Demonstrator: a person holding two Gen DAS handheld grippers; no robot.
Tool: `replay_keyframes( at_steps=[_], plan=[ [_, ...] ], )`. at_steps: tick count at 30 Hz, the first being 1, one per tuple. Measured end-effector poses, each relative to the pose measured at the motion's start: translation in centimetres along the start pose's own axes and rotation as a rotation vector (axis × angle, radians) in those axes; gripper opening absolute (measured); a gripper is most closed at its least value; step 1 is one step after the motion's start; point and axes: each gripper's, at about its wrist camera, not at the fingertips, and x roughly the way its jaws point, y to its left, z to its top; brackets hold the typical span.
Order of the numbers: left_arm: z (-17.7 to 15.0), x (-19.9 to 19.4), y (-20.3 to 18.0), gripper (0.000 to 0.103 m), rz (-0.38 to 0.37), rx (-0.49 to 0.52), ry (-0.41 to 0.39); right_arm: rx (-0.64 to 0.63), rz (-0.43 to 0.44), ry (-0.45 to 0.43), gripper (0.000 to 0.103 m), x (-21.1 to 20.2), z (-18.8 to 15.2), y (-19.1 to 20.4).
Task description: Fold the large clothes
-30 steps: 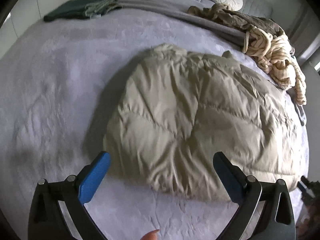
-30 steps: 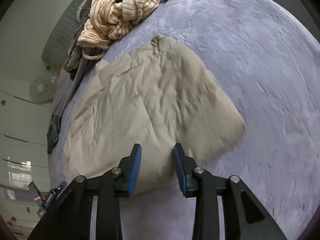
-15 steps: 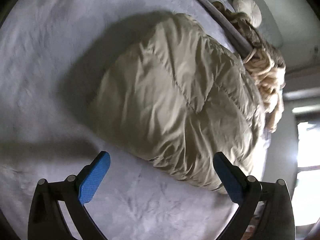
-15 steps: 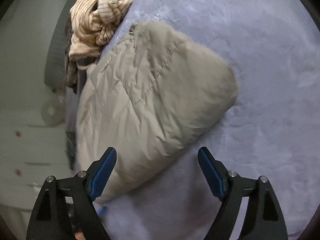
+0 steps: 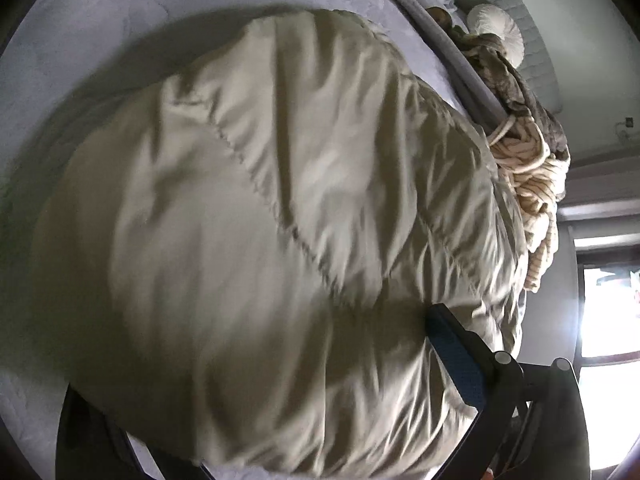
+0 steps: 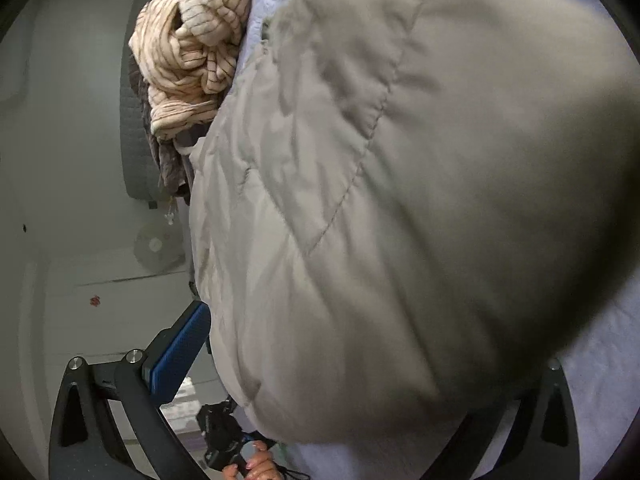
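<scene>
A folded beige quilted puffer jacket lies on the grey bed and fills most of both views. My left gripper is open, its jaws wide on either side of the jacket's near end; only its right blue pad shows, the other finger is under the fabric. My right gripper is open the same way around the jacket's other end; its left blue pad shows, the right finger is mostly hidden.
A striped cream garment on a brown one is heaped at the bed's far edge. A round white cushion sits by the headboard. A bright window is at the right. The other hand and gripper show below.
Both grippers have moved in close to the jacket, and it now sits between their open jaws. The right gripper went from nearly shut to wide open.
</scene>
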Motion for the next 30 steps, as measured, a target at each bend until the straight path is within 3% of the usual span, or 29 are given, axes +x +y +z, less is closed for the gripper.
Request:
replay_keyframes(
  at_steps=[2,3,5,7,10,11,12,14,16,20,30],
  plan=[
    [0.3,0.1,-0.2,0.103,0.009,-0.02,-0.023,0.015,0.007,-0.004,0.103,0.4,0.4,-0.1],
    [0.4,0.0,-0.2,0.097,0.014,-0.03,-0.04,0.017,0.007,-0.004,0.103,0.5,0.4,-0.1],
    [0.4,-0.6,-0.2,0.077,0.039,-0.032,-0.082,0.013,0.005,0.002,0.103,0.4,0.5,0.0],
    [0.4,-1.0,-0.3,0.048,0.03,-0.013,-0.096,0.008,0.009,0.012,0.103,0.1,0.5,0.0],
    [0.5,-2.2,-1.5,0.029,0.056,0.087,-0.116,0.02,-0.01,0.015,0.093,-0.2,0.5,0.0],
    [0.4,-2.5,-2.0,0.028,0.071,0.125,-0.121,0.026,-0.021,0.016,0.077,-0.3,0.5,-0.1],
    [0.2,-2.8,-2.6,0.026,0.09,0.171,-0.128,0.029,-0.033,0.021,0.071,-0.4,0.6,-0.3],
    [-0.4,-3.2,-4.0,0.025,0.132,0.278,-0.138,0.031,-0.046,0.027,0.046,-0.5,0.6,-0.5],
    [-0.9,-3.6,-5.0,0.022,0.16,0.366,-0.139,0.013,-0.049,0.014,0.034,-0.9,0.4,-0.1],
    [-1.0,-4.9,-5.7,0.021,0.149,0.431,-0.135,-0.041,-0.052,0.0,0.025,-2.3,-0.4,1.1],
    [-3.2,-9.3,-5.2,0.021,0.125,0.571,-0.115,-0.08,-0.091,-0.027,0.024,-6.2,-5.4,1.4]
  ],
)
